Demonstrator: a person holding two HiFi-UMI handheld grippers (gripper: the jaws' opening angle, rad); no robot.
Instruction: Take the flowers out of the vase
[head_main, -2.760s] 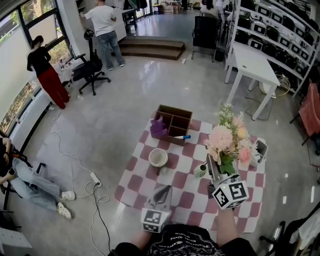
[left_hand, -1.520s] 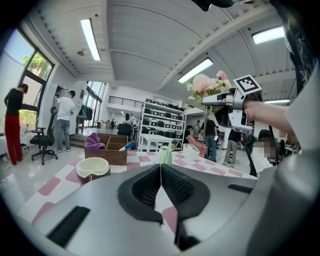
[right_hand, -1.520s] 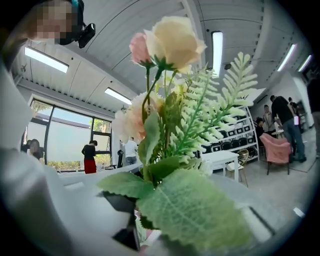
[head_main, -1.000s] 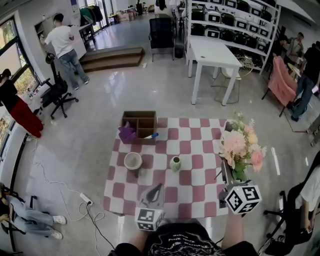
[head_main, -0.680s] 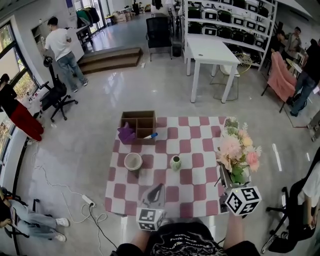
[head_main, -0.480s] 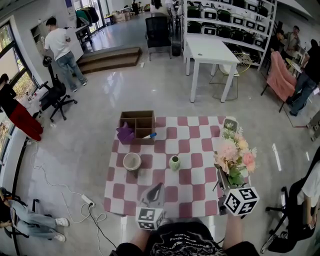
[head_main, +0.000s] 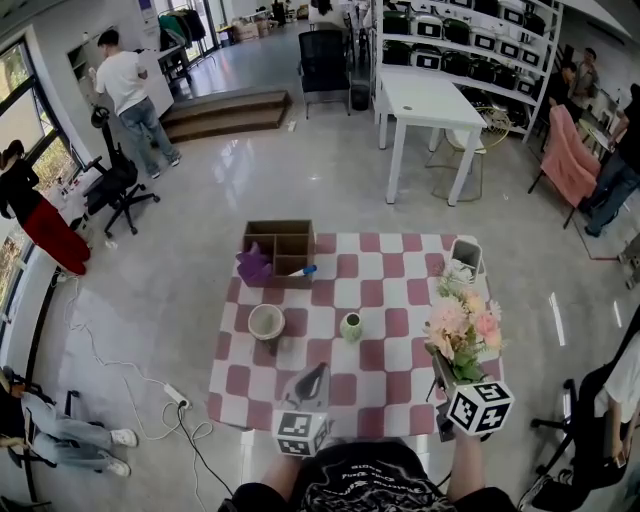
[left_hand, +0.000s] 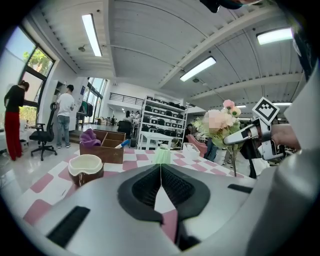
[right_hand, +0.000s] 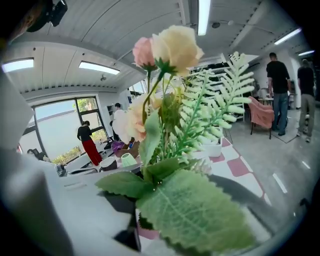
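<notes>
Already clamped narrow on the stems, the right tool (head_main: 447, 372) carries the flowers (head_main: 462, 322) upright over the right edge of the tabletop (head_main: 400, 292). They are well apart from the small green vase (head_main: 351, 326), which stands at the middle with no stems in it. Over the last second the bunch has sunk. Its blooms sat higher, up by the white basket (head_main: 466, 256) at the far corner, and now hang lower and nearer the person. I judge the removal itself done; what is left is laying the bunch down and letting go. The left tool (head_main: 313, 381) rests at the near edge, its jaws together with nothing between them, and has not stirred.
</notes>
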